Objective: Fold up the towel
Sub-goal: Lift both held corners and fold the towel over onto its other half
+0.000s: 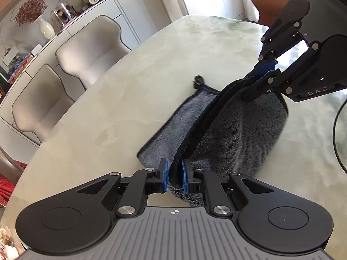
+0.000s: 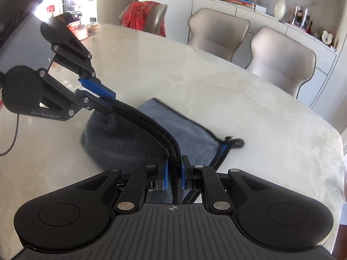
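I have the left gripper [image 1: 173,176] and right gripper [image 2: 173,171] each clamped on the gray towel [image 1: 234,130], jaws nearly closed. Its gripped edge is raised above the counter [image 1: 130,99]; the rest lies on it.

The plush dark grey microfibre towel [image 1: 234,134] has a black stitched hem and a thin blue trim line by its black hanging loop [image 1: 198,79]; its smoother underside reads lighter blue-grey. The matte black left gripper [image 1: 174,178] carries bright blue finger pads [image 1: 165,176] and a grey ribbed body plate. The matte black right gripper [image 2: 173,172] has the same blue pads, and pale lettering shows on its casing in the left wrist view. The glossy oval marble table [image 2: 238,91] is pale cream-green with cloudy veining. Two curved padded chairs [image 2: 282,56] are beige with dark piping. A red patterned cloth [image 2: 141,15] drapes another chair. A cream white ceramic vase [image 2: 280,7] holds dusky reddish-purple dried flowers.
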A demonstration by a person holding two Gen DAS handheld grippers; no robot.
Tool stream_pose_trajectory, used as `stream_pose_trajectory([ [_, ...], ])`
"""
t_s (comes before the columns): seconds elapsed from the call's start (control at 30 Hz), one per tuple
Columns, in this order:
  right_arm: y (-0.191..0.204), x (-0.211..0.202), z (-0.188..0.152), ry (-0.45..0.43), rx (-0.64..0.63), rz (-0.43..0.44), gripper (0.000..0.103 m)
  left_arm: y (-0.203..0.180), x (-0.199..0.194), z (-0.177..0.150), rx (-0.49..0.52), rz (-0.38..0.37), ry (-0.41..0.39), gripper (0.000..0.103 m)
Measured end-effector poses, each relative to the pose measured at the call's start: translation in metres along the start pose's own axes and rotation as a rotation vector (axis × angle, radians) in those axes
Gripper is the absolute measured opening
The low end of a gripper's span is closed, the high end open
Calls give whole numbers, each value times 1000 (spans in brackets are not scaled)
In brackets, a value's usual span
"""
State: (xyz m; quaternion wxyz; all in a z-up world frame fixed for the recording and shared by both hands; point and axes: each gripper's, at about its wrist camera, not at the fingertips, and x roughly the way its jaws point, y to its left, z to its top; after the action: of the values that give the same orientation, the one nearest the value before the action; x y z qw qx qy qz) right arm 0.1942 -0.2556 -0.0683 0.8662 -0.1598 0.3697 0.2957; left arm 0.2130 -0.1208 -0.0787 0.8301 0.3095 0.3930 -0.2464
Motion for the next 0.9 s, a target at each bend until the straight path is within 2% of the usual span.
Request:
stream_pose_trajectory([
  [0.3, -29, 45, 19, 48, 8, -7, 12, 33, 42, 18, -30, 6, 34, 13],
  [0.57, -46, 70, 17, 76, 59, -12, 12, 59, 69, 18, -94, 10, 47, 14],
  [0.63, -48, 73, 17, 75, 68, -7, 12, 64, 67, 14, -125, -26, 50, 15],
  [0.77, -50, 74, 18, 72, 77, 11, 12, 74, 61, 2, -226, -165, 43, 30],
  [0.9, -55, 79, 19, 88, 97, 35, 13, 77, 64, -7, -281, -203, 71, 36],
])
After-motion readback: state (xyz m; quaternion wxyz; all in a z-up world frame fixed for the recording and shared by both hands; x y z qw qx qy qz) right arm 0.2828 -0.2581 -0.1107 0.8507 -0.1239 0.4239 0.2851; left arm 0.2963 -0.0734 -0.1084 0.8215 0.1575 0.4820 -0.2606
